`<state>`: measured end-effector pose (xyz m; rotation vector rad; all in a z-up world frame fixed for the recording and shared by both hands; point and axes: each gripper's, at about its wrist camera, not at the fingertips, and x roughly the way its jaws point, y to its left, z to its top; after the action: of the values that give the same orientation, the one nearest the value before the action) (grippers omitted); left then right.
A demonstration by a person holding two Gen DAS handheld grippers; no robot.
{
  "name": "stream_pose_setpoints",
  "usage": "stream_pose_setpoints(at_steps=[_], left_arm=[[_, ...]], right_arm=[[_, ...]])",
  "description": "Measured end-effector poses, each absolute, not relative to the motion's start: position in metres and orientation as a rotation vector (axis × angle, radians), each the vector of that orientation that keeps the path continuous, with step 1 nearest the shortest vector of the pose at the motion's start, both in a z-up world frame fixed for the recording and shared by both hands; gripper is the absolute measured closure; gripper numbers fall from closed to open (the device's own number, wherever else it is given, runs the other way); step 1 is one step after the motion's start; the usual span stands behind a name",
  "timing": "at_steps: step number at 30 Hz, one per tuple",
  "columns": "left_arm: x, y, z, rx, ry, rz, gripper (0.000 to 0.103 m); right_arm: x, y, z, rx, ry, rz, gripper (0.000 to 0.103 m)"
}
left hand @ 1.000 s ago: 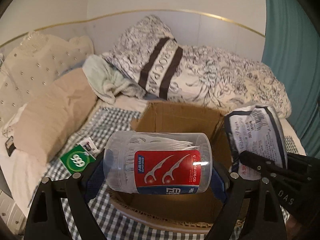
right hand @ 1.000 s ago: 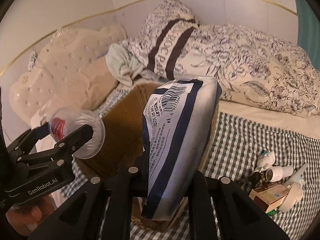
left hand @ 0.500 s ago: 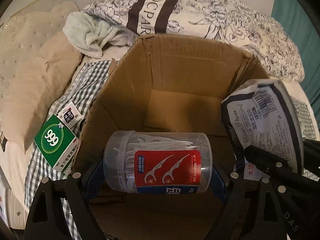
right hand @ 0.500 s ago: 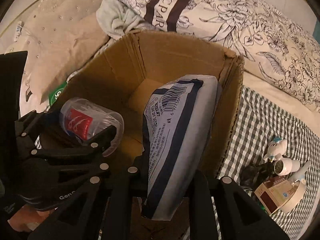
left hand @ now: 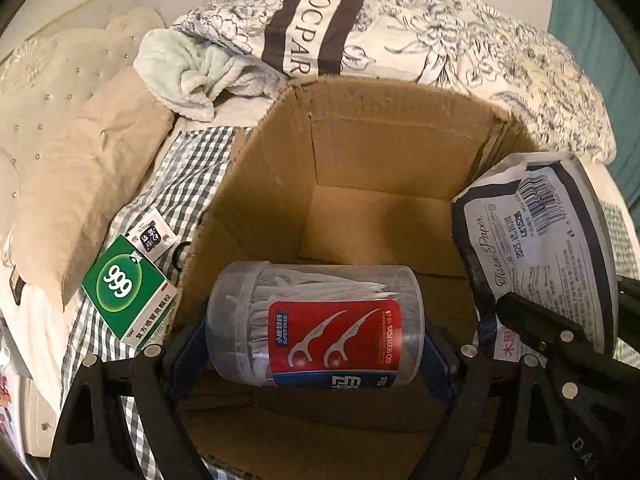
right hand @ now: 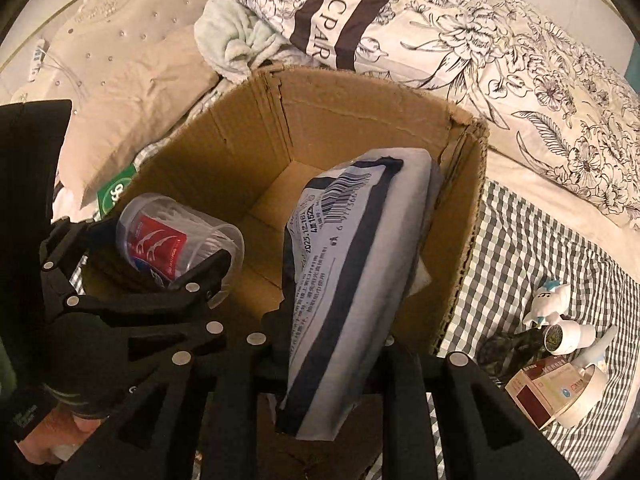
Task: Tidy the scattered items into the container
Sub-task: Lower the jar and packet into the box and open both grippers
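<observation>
- Floss jar (left hand: 316, 326): clear plastic cylinder, lying crosswise, clamped end to end in the left gripper (left hand: 316, 344), whose jaws are spread wide around its length. It is held over the near part of the open box (left hand: 392, 152), below the rim line.
- Judged light and rigid, with smooth, likely slippery walls. The flat ends are the surest places to hold it, as is done now; a grip on the curved side could let it roll out.
- Tissue pack (right hand: 352, 280): soft, plastic-wrapped, standing on end between the fingers of the right gripper (right hand: 332, 344), over the box's right side. It is seen squeezed narrow at its lower part.
- The right jaws have just been opening, with the pack between them; whether the pads press it at this moment cannot be told.
- The pack is judged light, compressible and not fragile. A pinch across the middle suffices; the film may slide.
- The box stands on the bed, on the checked sheet (right hand: 532, 248), with its inside floor bare where seen.
- Left outside: a green 999 carton (left hand: 128, 292) and a sachet (left hand: 150, 236) just beside the box's left wall; a small cluster of bottles and a carton (right hand: 556, 356) near the sheet's right edge.
</observation>
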<state>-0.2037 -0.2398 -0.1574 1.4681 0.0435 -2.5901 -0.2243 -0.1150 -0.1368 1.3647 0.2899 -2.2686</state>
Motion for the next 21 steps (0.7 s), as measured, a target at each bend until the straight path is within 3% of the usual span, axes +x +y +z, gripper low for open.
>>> stream_pose_setpoints(at_steps=[5, 8, 13, 21], left_arm=[[-0.199, -0.240, -0.136, 1.385, 0.017, -2.606, 0.011], [-0.195, -0.238, -0.122, 1.311, -0.040, -2.602, 0.004], [-0.189, -0.236, -0.105, 1.269, -0.043, -2.627, 0.004], [-0.173, -0.224, -0.078, 1.174, -0.038, -2.671, 0.003]], right_arm=[[-0.219, -0.110, -0.119, 1.305, 0.233, -2.312, 0.066], [-0.215, -0.105, -0.109, 1.275, 0.195, -2.326, 0.063], [-0.206, -0.100, -0.091, 1.217, 0.170, -2.361, 0.057], [-0.186, -0.089, -0.063, 1.124, 0.171, -2.407, 0.056]])
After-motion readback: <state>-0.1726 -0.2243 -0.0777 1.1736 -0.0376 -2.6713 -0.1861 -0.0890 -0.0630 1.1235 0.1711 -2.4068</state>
